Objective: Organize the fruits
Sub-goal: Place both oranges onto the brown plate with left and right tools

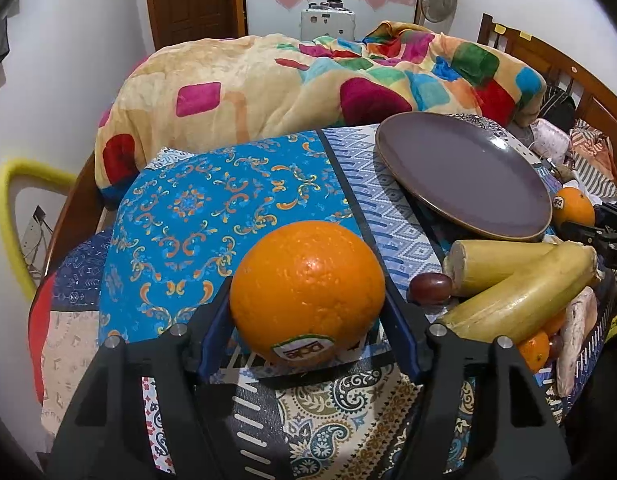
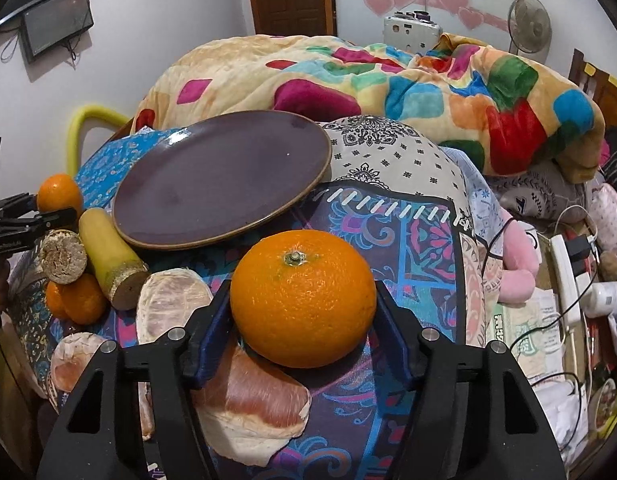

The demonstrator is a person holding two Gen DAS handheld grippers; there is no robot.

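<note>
The underside of each orange is hidden by the claw frames, so contact with the bed cover cannot be confirmed. In the left wrist view, the left claw [image 1: 308, 312] is seen pinching a labelled orange [image 1: 307, 292], both blue pads pressed to its sides. In the right wrist view, the right claw [image 2: 302, 316] is seen pinching a stem-up orange [image 2: 303, 298], glossy and pitted, above a peeled pomelo segment [image 2: 256, 404]. Beyond, two cut yellowish cane pieces [image 1: 520, 292] are cropped by the frame. Farther back, a dark brown plate [image 2: 220, 184] is tilted on the patterned bed cover [image 1: 212, 216].
</note>
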